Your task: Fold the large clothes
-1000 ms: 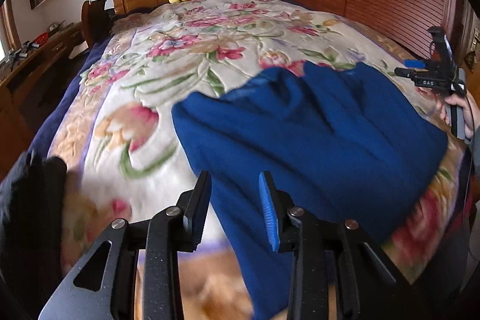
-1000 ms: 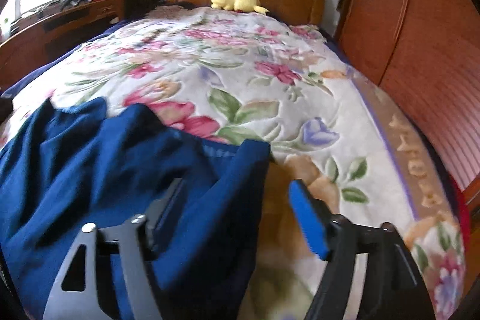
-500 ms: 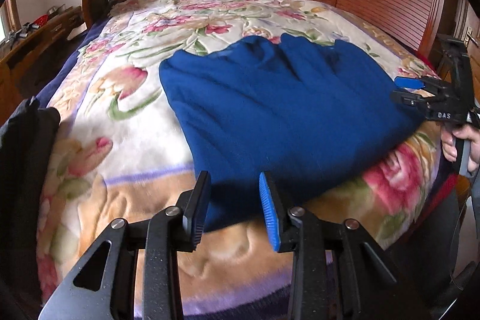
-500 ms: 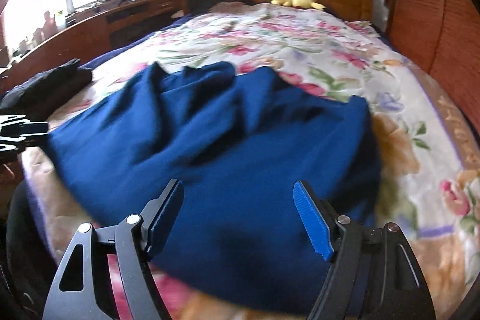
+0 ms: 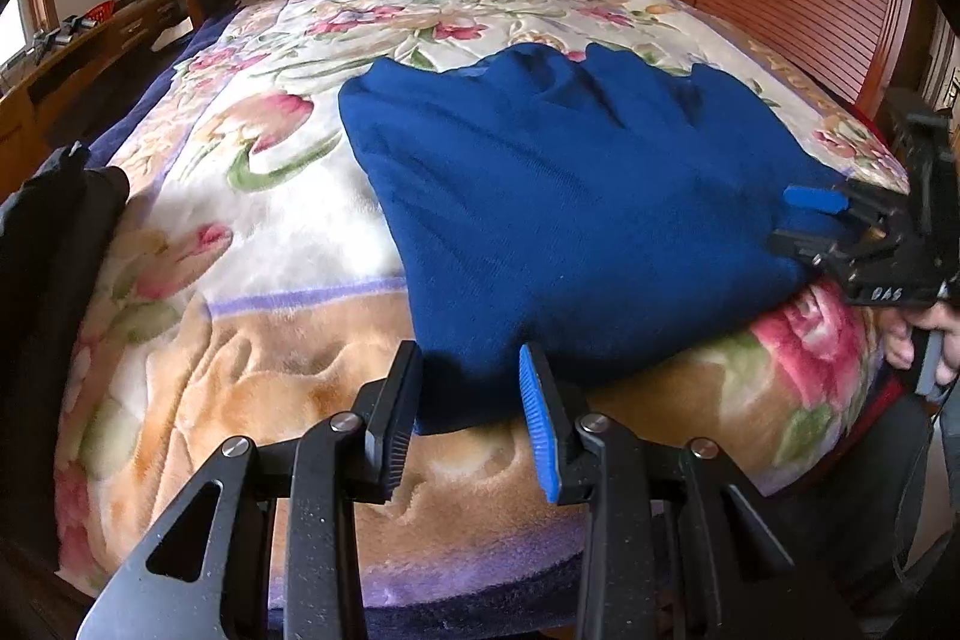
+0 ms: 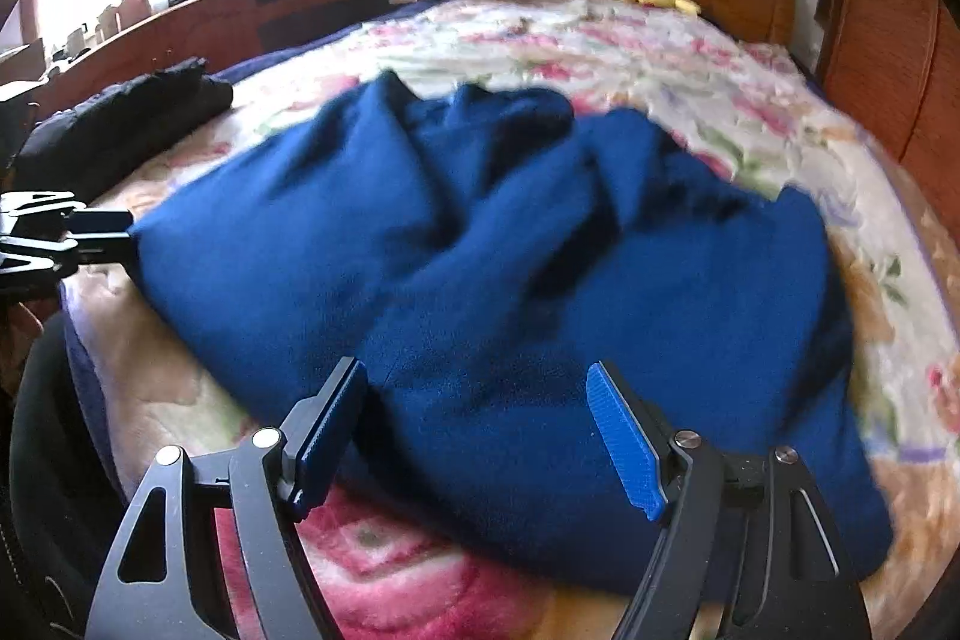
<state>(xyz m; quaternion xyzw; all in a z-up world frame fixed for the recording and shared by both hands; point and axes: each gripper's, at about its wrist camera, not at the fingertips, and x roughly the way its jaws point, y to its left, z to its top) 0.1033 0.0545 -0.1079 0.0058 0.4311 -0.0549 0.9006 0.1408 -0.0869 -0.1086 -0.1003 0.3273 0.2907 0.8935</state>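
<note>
While both claws are pulling back toward the foot of the bed (image 5: 336, 340), the blue sweater (image 5: 558, 196) is now lying spread on the floral blanket; left claw (image 5: 471, 421) and right claw (image 6: 477, 436) are gaping empty, so folding is likely starting next.

The blue sweater (image 5: 576, 220) now lies nearer the bed's foot, its hem between the left claw (image 5: 471, 418) fingers.
</note>
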